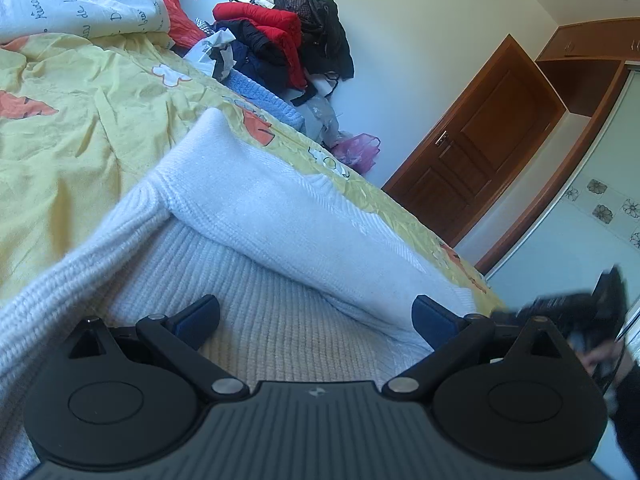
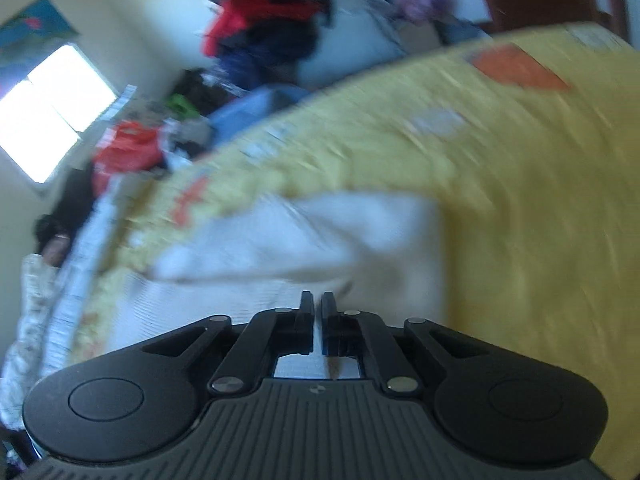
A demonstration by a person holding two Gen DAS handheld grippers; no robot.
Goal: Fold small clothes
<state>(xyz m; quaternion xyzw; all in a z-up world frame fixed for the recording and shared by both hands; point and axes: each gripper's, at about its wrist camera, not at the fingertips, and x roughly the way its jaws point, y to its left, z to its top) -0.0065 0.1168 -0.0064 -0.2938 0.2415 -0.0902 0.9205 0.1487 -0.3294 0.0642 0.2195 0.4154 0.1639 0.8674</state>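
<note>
Two blue-padded fingers of the left gripper (image 1: 316, 320) are standing wide apart over the white knitted sweater (image 1: 256, 216), which is lying on the yellow bedsheet (image 1: 80, 120); its ribbed fabric is passing between and beneath them, untouched by either pad; a pile of clothes (image 1: 280, 36) is sitting beyond the bed. From the right wrist view, badly blurred, the right gripper (image 2: 317, 300) is showing its fingers drawn together with only a sliver between; possibly a thin fold of sweater (image 2: 304, 236) is caught there, directly ahead.
</note>
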